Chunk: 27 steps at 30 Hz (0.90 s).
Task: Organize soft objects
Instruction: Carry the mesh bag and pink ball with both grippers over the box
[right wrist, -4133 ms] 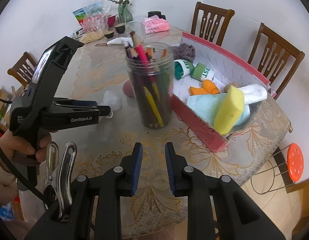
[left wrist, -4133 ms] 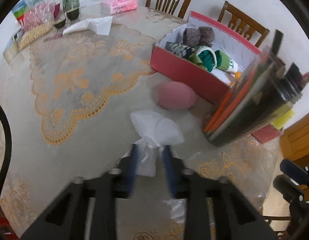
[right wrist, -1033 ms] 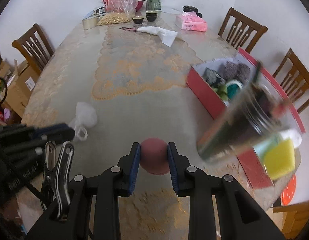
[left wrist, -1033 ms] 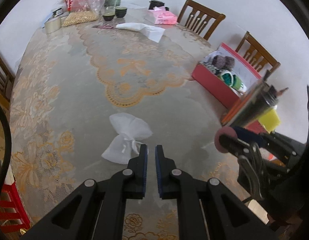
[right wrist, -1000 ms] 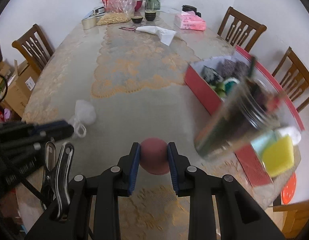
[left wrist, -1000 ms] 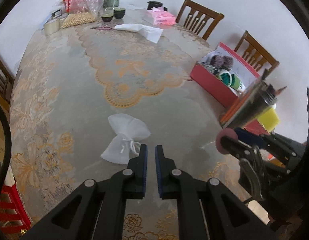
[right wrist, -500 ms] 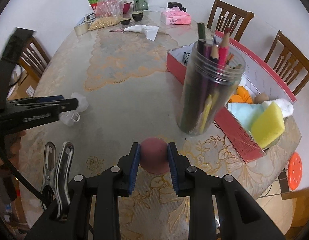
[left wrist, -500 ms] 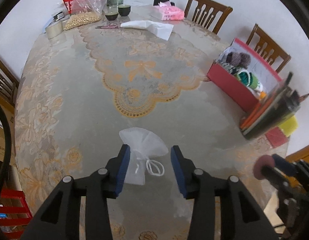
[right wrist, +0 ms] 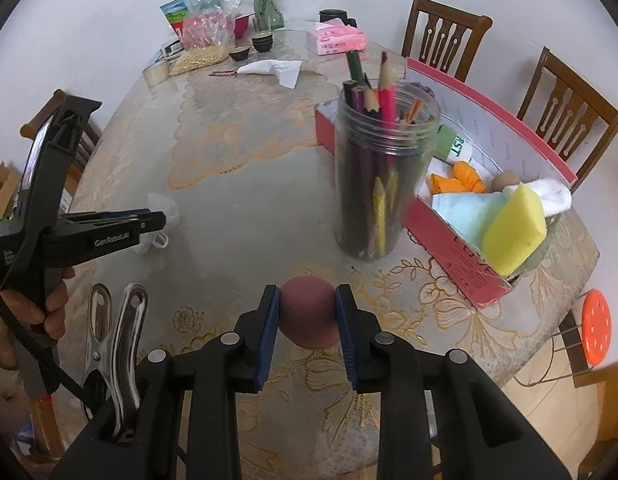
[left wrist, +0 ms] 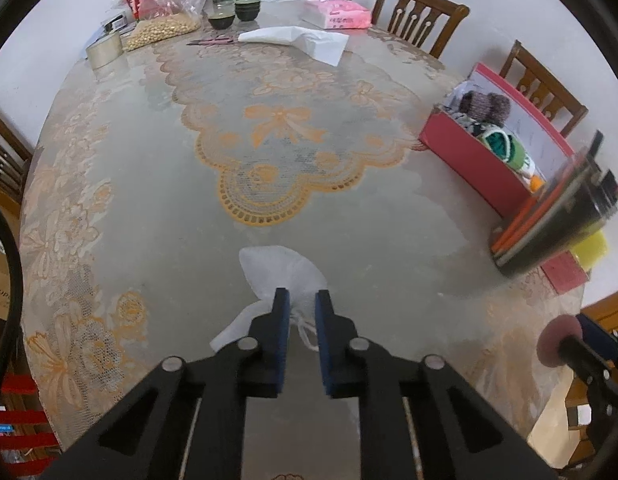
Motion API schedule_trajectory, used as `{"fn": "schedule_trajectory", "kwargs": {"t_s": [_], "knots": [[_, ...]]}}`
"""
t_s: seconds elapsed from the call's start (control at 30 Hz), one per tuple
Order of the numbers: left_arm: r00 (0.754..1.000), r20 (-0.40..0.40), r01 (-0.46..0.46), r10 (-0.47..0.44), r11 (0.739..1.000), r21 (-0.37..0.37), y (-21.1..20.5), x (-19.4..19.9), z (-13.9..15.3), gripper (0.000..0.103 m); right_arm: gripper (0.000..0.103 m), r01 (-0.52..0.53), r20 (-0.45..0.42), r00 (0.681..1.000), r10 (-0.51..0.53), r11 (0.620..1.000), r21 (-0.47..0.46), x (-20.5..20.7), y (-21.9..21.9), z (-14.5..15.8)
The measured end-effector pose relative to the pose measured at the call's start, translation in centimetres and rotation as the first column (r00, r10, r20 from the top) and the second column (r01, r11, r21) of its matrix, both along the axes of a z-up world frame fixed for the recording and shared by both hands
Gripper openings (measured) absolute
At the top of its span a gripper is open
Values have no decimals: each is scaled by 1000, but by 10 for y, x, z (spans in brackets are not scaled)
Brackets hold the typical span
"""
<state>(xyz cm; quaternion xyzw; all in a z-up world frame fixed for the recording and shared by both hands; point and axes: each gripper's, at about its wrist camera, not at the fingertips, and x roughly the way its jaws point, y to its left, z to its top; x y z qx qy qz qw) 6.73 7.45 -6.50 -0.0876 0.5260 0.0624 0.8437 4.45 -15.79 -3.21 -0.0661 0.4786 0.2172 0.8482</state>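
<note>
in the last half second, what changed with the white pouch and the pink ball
The left gripper moved forward and narrowed its jaws around the white pouch's tied neck; half a second ago they stood wide open short of it. The right gripper stays clamped on the pink ball. The pencil jar and red box are unmoved.

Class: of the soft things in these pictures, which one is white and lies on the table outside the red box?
The white mesh pouch with a drawstring, between the left gripper fingers. The pink ball is in the right gripper; the yellow sponge sits in the red box.
</note>
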Motion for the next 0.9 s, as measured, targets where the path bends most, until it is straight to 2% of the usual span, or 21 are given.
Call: {"fn": "schedule_trajectory", "kwargs": {"t_s": [0.1,0.33,0.6,0.9], "knots": [[1000,12,16,-16,1000,0,-5,-4,4,8,29,6,0,1000,-6,1000,5,0,-2,0],[998,37,49,-47,997,-61,-15,-16,21,6,29,16,2,1000,-16,1000,21,-2,-9,5],[986,100,138,-129,987,-79,-46,-26,55,6,29,35,7,999,-35,998,51,-4,-24,14],[958,145,265,-247,956,-124,-103,-26,88,6,29,68,24,997,-70,994,81,0,-58,33]]}}
